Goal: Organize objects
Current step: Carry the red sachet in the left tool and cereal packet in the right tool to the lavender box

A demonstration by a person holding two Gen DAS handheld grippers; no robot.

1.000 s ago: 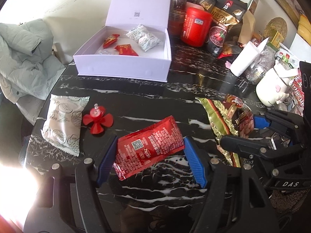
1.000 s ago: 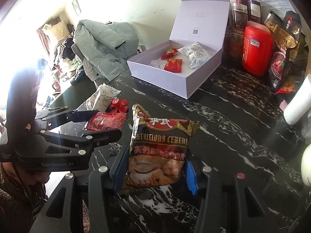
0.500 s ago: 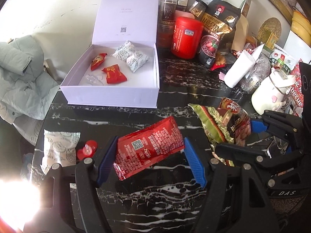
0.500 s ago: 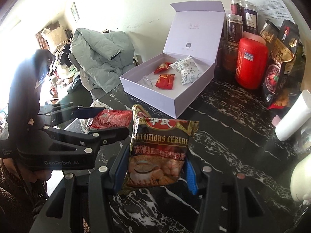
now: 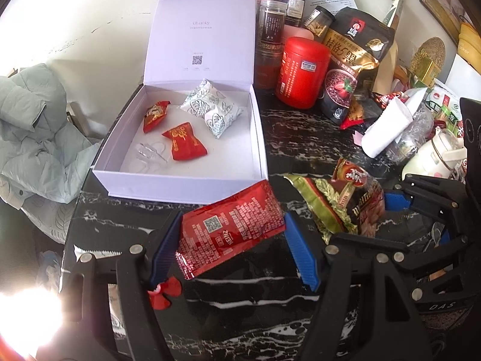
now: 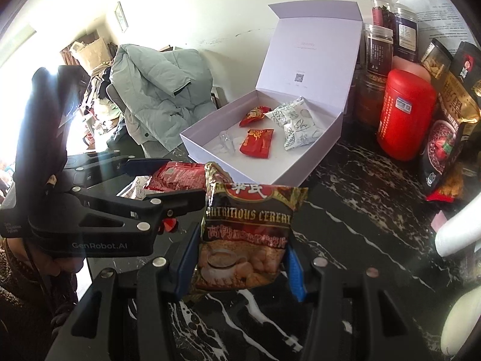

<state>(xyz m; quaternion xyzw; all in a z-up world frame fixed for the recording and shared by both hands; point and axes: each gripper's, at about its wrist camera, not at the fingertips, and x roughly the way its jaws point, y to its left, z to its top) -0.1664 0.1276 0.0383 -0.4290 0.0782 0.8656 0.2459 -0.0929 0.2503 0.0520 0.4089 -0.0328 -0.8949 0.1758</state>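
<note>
Two packets are in carry: the left tongs (image 5: pixel 233 245) clamp a red sachet (image 5: pixel 230 230) and the right tongs (image 6: pixel 240 260) clamp a cereal packet (image 6: pixel 245 234), both above the desk (image 6: pixel 360 210) just short of the open white box (image 5: pixel 180 186). Next, I judge, each must clear the near wall and release onto bare floor beside the candies.

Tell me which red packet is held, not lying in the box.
The large flat red sachet with the QR code, clamped in the left gripper short of the box. The two small red candies lie inside it.

Black white-veined marble table (image 5: pixel 270 316), open lavender gift box (image 5: pixel 180 186) at rear, red canister (image 5: pixel 300 72), clear jars (image 5: pixel 272 27), black snack pouch (image 5: pixel 351 69), red pinwheel trinket (image 5: pixel 163 294) near front edge.
</note>
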